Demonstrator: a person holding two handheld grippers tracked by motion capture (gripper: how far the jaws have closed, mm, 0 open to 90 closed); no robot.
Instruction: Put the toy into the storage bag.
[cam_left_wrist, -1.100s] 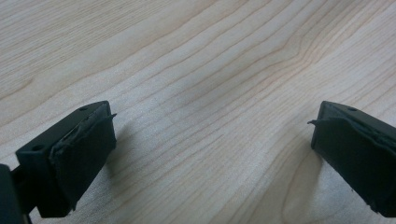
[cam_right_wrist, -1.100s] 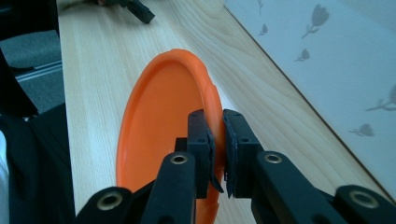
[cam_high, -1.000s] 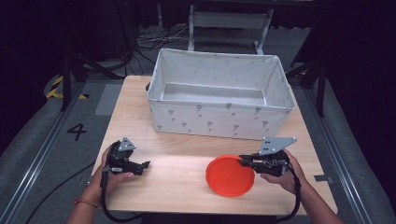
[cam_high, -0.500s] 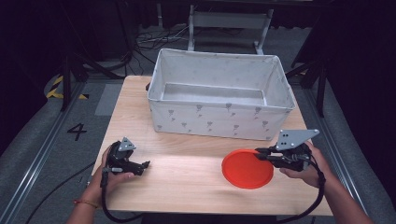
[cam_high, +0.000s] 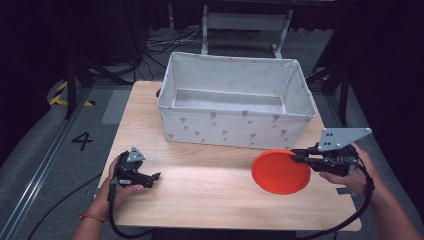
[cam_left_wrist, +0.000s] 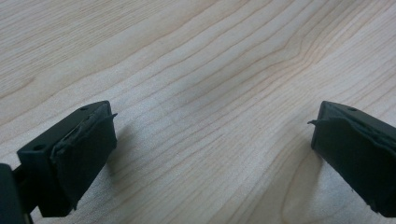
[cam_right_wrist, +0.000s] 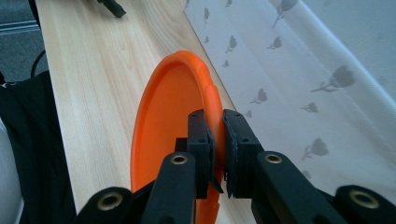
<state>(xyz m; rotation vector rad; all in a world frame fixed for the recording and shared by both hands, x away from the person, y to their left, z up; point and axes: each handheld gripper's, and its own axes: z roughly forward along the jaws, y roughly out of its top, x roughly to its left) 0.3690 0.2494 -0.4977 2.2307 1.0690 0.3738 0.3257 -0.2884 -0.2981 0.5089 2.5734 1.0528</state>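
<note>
**Orange plate clamped at its rim, right side of table**

Orange plastic plate (cam_high: 279, 171): round, shallow, with a raised rim. We log it at the right part of the wooden table (cam_high: 210, 195), just in front of the fabric bin. From above we cannot tell whether it rests flat or is lifted slightly.

Right gripper (cam_high: 299, 155): held in the person's right hand (cam_high: 350, 170). We see its jaws pressed together on the plate's near-right rim; in the right gripper view (cam_right_wrist: 216, 140) the rim passes edge-on between the two black pads, with the bin's printed cloth wall just beside it.

Left gripper (cam_high: 154, 176): held in the left hand (cam_high: 116, 187) at the table's left front, well apart from the plate. In the left gripper view (cam_left_wrist: 212, 140) we record its jaws spread wide over bare wood, with nothing between them.

Fabric bin (cam_high: 235, 127): pale grey, rectangular, small dark flower print, open top. We note it at the far middle of the table.

Cables (cam_high: 350, 220): we note one black lead trailing from each gripper over the near edge.
</note>
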